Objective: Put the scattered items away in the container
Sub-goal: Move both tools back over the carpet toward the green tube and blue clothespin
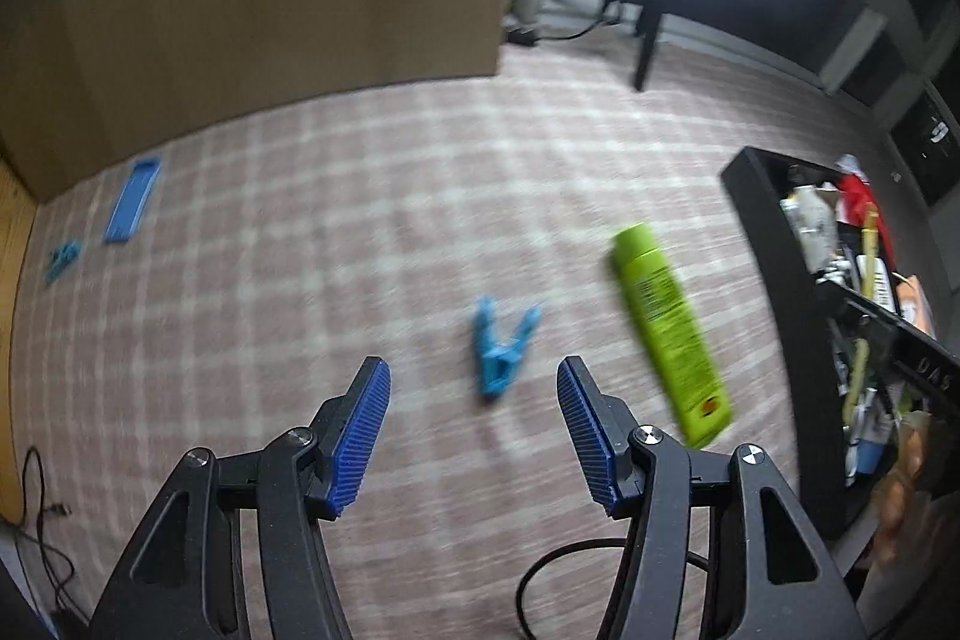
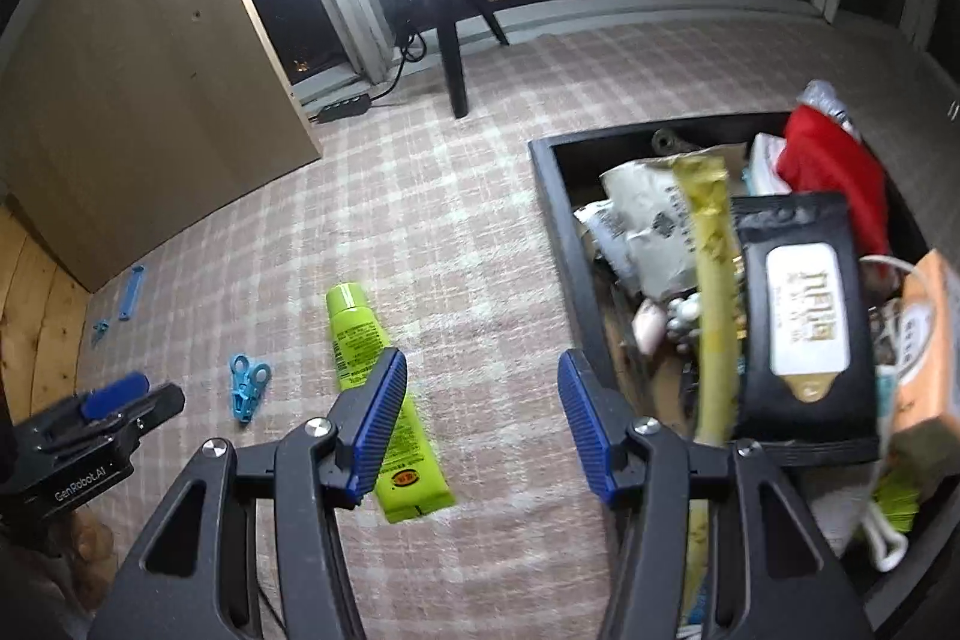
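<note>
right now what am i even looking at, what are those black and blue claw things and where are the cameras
No robot here: a person holds a pair of tongs in each hand, with a camera on each looking forward along the blue pads. One picture is from the left tongs, the other from the right tongs. Both are open and hold nothing. On the checked carpet lie a green tube, a blue clothes peg, and further off a blue flat strip and another small blue piece. The black box on the right is already full of packets.
</note>
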Tool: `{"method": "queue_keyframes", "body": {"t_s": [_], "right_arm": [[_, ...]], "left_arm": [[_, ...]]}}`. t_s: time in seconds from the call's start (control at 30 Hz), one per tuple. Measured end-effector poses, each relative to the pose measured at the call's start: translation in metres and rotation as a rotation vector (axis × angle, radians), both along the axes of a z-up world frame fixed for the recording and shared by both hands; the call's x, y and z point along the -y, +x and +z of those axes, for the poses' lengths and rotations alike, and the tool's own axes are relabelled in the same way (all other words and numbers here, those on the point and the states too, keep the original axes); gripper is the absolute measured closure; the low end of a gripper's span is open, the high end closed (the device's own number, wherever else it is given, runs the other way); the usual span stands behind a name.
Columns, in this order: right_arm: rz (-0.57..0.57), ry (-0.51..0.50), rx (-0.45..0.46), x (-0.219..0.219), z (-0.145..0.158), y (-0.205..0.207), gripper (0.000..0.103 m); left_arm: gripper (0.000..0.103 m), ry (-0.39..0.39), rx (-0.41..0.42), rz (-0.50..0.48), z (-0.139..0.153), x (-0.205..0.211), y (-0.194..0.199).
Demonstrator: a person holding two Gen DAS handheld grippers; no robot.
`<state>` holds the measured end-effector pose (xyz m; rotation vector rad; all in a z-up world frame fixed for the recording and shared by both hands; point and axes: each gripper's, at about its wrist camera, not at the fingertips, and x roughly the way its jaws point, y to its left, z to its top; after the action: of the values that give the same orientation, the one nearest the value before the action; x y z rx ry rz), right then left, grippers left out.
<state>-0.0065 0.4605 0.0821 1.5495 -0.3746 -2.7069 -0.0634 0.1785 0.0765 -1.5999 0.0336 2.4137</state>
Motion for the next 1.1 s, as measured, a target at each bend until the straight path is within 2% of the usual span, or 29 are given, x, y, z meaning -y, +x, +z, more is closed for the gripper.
{"method": "queue_keyframes", "body": {"t_s": [0.23, 0.33, 0.43, 0.63, 0.9, 1.1], "right_arm": [[0.023, -0.013, 0.029, 0.003, -0.009, -0.004, 0.051], [0.023, -0.031, 0.040, 0.001, -0.011, -0.006, 0.051], [0.026, -0.055, 0.045, -0.001, -0.012, -0.006, 0.050], [0.042, 0.025, 0.022, 0.004, -0.007, -0.005, 0.050], [0.042, 0.042, 0.034, 0.000, -0.007, -0.008, 0.049], [0.051, 0.049, 0.038, -0.001, -0.008, -0.010, 0.049]], "left_arm": [[0.047, 0.024, 0.021, 0.046, -0.012, 0.020, 0.002], [0.046, 0.031, 0.025, 0.029, -0.012, 0.018, 0.003], [0.045, 0.082, 0.048, 0.008, -0.010, 0.016, 0.003], [0.040, 0.132, 0.075, 0.005, -0.008, 0.012, -0.002], [0.040, 0.200, 0.101, 0.016, -0.010, 0.017, -0.005], [0.040, 0.179, 0.082, -0.004, -0.011, 0.010, -0.006]]}}
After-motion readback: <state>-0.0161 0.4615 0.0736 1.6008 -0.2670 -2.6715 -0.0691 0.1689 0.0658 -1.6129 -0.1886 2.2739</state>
